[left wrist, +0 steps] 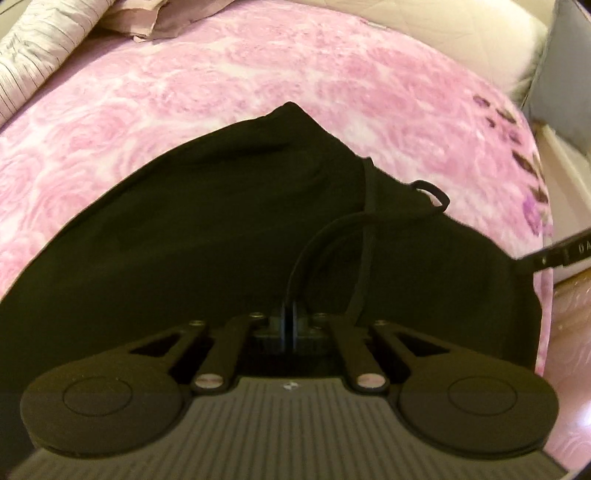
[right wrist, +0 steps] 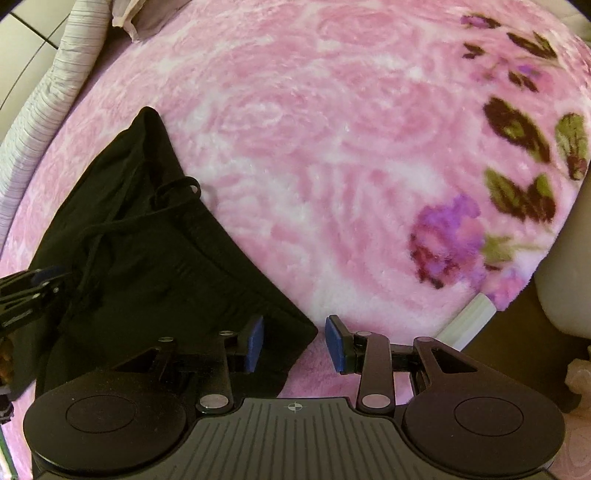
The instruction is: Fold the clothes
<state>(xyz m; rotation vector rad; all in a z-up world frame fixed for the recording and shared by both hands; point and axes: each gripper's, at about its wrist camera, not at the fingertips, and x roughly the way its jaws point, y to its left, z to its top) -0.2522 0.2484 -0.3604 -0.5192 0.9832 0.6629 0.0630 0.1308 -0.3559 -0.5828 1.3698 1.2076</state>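
Observation:
A black garment (left wrist: 229, 221) with thin straps lies on the pink floral blanket (left wrist: 258, 74). In the left wrist view my left gripper (left wrist: 290, 325) is shut, its pads pressed together on a thin black strap (left wrist: 325, 232) of the garment. In the right wrist view the same garment (right wrist: 147, 251) lies at the left, and my right gripper (right wrist: 293, 343) is open with blue pads, straddling the garment's near corner (right wrist: 303, 332). The left gripper (right wrist: 33, 288) shows at the left edge of the right wrist view, on the garment. The right gripper's arm (left wrist: 561, 254) shows at the right edge of the left wrist view.
A striped white duvet (left wrist: 33, 44) and a beige pillow (left wrist: 147, 18) lie at the far left of the bed. The blanket's edge (right wrist: 476, 306) with purple flowers runs at the right, with floor beyond it.

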